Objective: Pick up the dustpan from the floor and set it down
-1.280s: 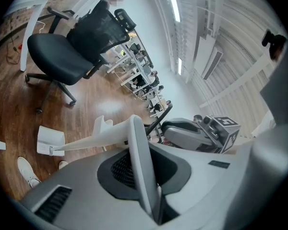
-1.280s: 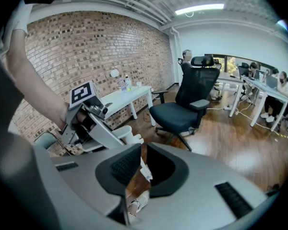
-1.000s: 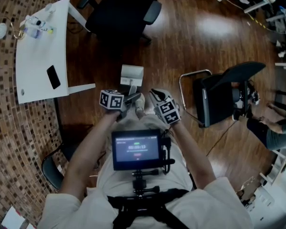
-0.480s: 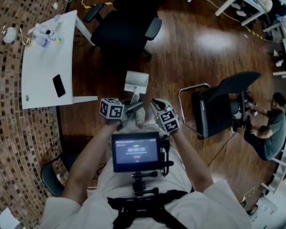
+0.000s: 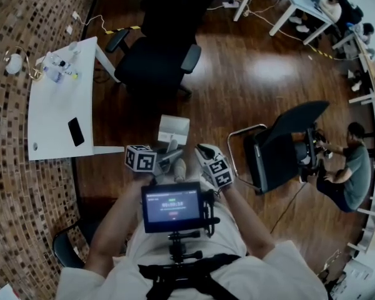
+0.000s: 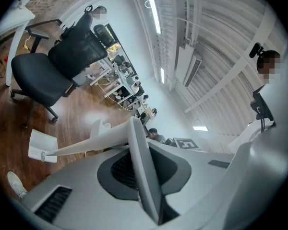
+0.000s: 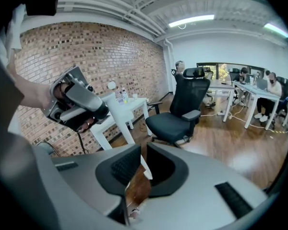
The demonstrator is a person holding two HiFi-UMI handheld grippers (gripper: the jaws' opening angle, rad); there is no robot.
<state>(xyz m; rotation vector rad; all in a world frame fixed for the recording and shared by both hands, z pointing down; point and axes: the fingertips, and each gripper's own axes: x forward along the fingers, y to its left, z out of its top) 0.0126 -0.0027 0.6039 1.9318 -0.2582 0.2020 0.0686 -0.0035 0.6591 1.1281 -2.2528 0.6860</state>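
The white dustpan [image 5: 173, 130] hangs off the floor in front of me by its long thin handle [image 6: 86, 143]. My left gripper [image 5: 169, 155] is shut on the end of that handle. In the left gripper view the pan [image 6: 42, 146] shows at lower left, out beyond the left gripper [image 6: 134, 123]. Beside it on the right, my right gripper [image 5: 200, 149] is apart from the dustpan. In its own view the right gripper [image 7: 140, 150] shows a narrow gap with only wood floor behind it.
A black office chair [image 5: 153, 61] stands just beyond the dustpan. The white table [image 5: 56, 111] at left carries a phone and bottles. A second dark chair [image 5: 281, 145] is at right, with a seated person [image 5: 353, 167] past it. Brick wall runs along the left.
The left gripper has risen with the dustpan still held by its handle. The right gripper has come up a little too, and more of the room shows in the head view.
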